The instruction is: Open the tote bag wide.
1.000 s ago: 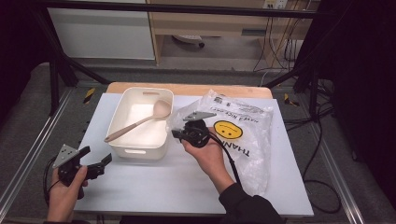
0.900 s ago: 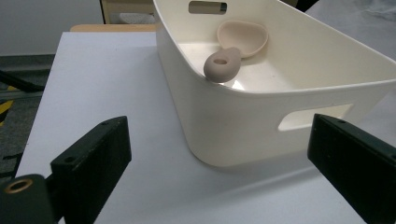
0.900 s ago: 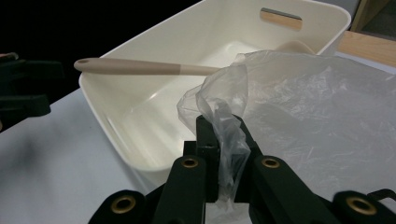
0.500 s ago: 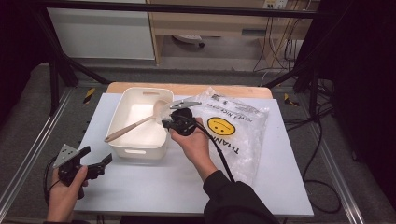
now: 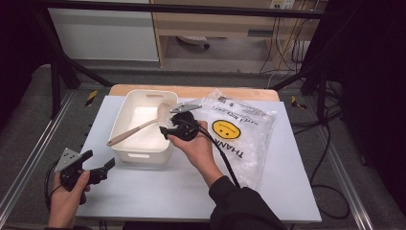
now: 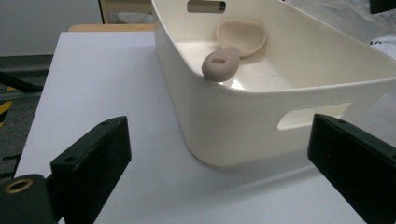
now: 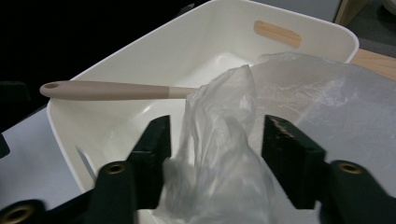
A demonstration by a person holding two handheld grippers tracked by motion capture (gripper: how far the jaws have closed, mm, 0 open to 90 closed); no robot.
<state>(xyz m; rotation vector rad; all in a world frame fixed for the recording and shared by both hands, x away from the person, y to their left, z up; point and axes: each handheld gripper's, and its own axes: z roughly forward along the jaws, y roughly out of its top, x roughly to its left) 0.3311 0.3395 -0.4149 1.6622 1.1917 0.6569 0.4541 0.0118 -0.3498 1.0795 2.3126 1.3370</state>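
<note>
A white plastic tub (image 5: 141, 154) stands left of centre on the table, with a beige silicone spoon (image 5: 136, 130) leaning across it. A clear plastic bag (image 5: 242, 136) with a yellow smiley lies to its right. My right gripper (image 5: 167, 130) hovers over the tub's right rim; its jaws have just been opening. In the right gripper view a crumpled fold of the bag (image 7: 224, 140) stands loose between the jaws of the right gripper (image 7: 215, 135), above the tub (image 7: 299, 18) and spoon (image 7: 107, 90). My left gripper (image 5: 99, 159) rests open near the table's front left, facing the tub (image 6: 243, 116) and spoon (image 6: 222, 65).
The white tabletop (image 5: 182, 191) has free room in front of the tub and bag. A wooden strip (image 5: 239, 92) runs along the far edge. Black frame legs and cables stand on the floor around the table.
My right hand has moved left, from over the bag to the tub's right rim, dragging the bag's corner along. Its jaws have parted from the bag fold. The left hand stayed still.
</note>
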